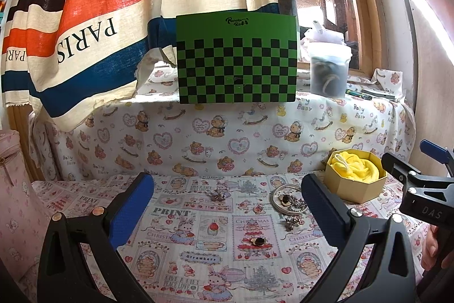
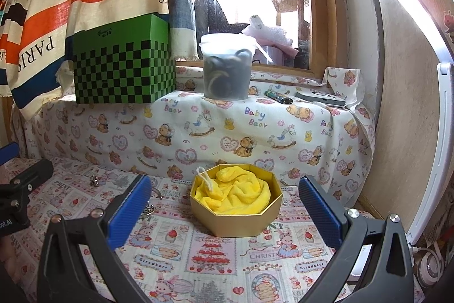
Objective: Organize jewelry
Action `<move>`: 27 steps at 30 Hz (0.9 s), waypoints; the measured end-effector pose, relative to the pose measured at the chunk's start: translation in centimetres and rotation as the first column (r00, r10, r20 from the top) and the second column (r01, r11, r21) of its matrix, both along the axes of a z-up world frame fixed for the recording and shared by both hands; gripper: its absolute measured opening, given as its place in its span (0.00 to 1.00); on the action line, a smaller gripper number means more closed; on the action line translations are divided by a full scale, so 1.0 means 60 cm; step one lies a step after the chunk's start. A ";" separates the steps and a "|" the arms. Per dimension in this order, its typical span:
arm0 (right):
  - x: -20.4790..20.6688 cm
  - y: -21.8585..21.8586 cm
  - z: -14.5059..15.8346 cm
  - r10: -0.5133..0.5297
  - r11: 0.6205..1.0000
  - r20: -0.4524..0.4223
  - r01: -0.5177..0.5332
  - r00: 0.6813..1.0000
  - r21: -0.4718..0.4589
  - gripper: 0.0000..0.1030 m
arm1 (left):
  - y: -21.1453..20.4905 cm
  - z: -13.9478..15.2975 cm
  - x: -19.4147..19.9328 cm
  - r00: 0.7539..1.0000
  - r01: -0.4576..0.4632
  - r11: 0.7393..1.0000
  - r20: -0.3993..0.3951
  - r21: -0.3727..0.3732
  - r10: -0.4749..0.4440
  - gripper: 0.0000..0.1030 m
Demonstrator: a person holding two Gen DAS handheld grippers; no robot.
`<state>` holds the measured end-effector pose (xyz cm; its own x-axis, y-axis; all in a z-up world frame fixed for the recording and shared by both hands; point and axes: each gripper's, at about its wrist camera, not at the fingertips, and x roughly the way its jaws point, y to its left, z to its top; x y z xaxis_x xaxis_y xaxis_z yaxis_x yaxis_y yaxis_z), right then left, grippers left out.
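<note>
gold box (image 2: 237, 220) sits upright — mouth up, yellow cloth (image 2: 235, 193) inside.

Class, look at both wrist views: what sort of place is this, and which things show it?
Probably a home room by a window: a striped curtain, a teddy-bear print cloth over the ledge, and a gold box with jewelry nearby.

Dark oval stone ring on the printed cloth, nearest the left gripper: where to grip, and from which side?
The gold ring with the dark oval stone lies flat and alone on the printed tablecloth, clear of the jewelry pile. Come from above with the open left gripper, jaws straddling the stone setting, its bulkiest part. The thin band would probably slip.
</note>
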<state>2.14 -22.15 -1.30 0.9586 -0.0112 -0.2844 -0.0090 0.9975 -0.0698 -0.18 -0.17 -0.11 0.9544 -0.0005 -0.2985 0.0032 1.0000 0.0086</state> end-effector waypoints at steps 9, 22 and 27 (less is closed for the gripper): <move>0.000 0.001 0.001 0.000 1.000 0.000 0.000 1.000 -0.004 1.00 | 0.002 0.000 0.002 1.000 0.000 1.000 -0.001 -0.002 0.000 1.00; -0.002 0.004 0.001 0.005 1.000 0.006 -0.005 1.000 -0.013 1.00 | 0.000 0.000 0.001 1.000 0.000 1.000 -0.001 -0.001 0.000 1.00; -0.002 0.005 0.000 0.005 1.000 0.006 -0.005 1.000 -0.012 1.00 | 0.000 0.000 0.001 1.000 0.000 1.000 -0.001 -0.001 0.000 1.00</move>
<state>2.00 -21.84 -1.29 0.9605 -0.0098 -0.2782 -0.0135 0.9966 -0.0819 -0.09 -0.19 -0.11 0.9541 -0.0008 -0.2994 0.0033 1.0000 0.0078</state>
